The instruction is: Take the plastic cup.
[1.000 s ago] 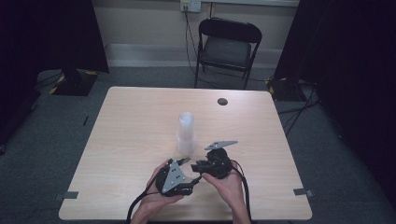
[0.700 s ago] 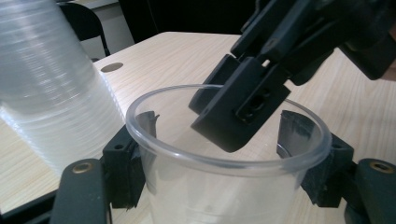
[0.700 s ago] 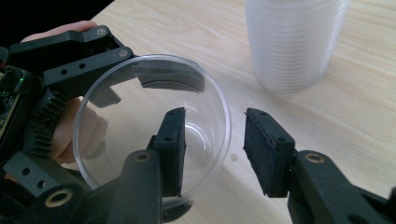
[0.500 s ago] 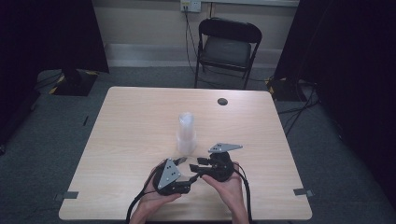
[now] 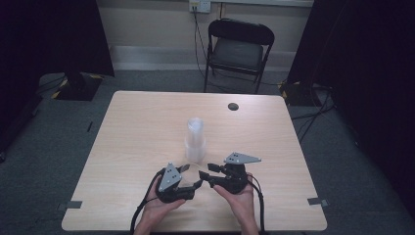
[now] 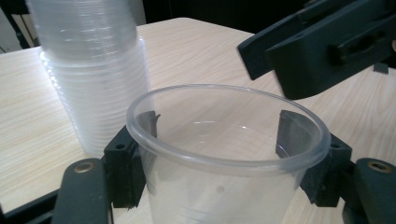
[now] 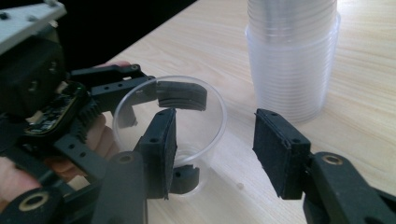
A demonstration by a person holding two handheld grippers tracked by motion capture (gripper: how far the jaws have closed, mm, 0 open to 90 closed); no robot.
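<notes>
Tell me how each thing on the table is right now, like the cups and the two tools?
Single cup: upright, empty, gripped around its sides by the left tool.
Stack of cups: standing upright on the table, untouched.
Left tool: shut on the single cup.
Right tool: open, its jaws have just been opening, nothing between them, beside the single cup.
Chair: unfolded, nobody on it.

I see the stack of cups (image 5: 195, 139) standing mid-tabletop (image 5: 137, 127). Nearer me and just beside it, the single cup (image 6: 224, 158) sits between the jaws of my left tool (image 5: 188, 177). My right tool (image 5: 211, 174) lies just right of it. A chair (image 5: 238, 51) stands beyond the tabletop's far edge.
</notes>
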